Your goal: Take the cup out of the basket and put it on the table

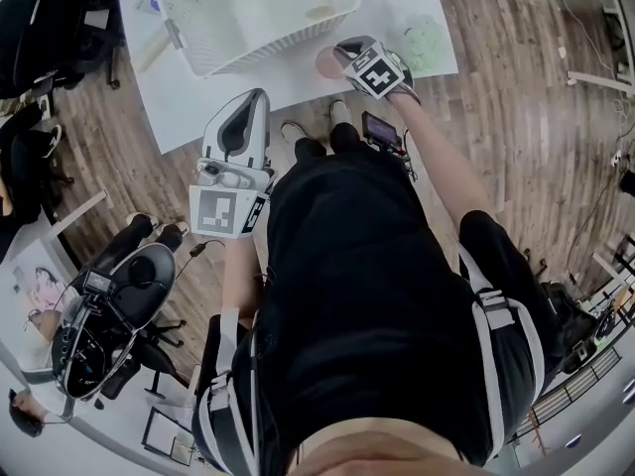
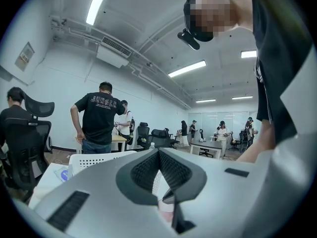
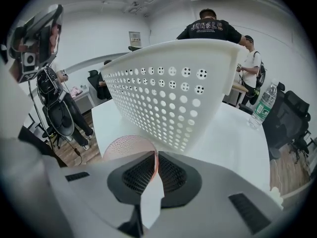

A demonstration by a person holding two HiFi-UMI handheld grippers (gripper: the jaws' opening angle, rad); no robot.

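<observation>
Head view is showing the job well past its middle: the white perforated basket (image 1: 268, 48) is sitting on the white tabletop (image 1: 184, 102) toward the upper left. The pink cup (image 1: 328, 62) is already outside it, just beside the basket's near right corner and low over the tabletop's near edge. Lifting the cup out therefore looks done. What is remaining, by my reading, is to settle the cup on the bare tabletop, let go of it and draw the hand away. Whether the cup's base is touching the surface I cannot tell, since the claw and the cup's own body are covering that spot. On the left, the person is holding the left claw (image 1: 250, 102) back close to the body, off the tabletop's near edge. It is pointing roughly level toward the basket, and its jaws are lying pressed together at the tips with nothing between them, so this hand seems to be taking no part. On the right, the arm is stretching forward from the shoulder, and the right claw (image 1: 344, 53) is tilting steeply downward beside the basket. In the right gripper view its jaws are almost together, pinching the cup's thin wall at the rim, with the cup's dotted pink body bulging out to the left of the pads and the basket's wall rising just behind.
</observation>
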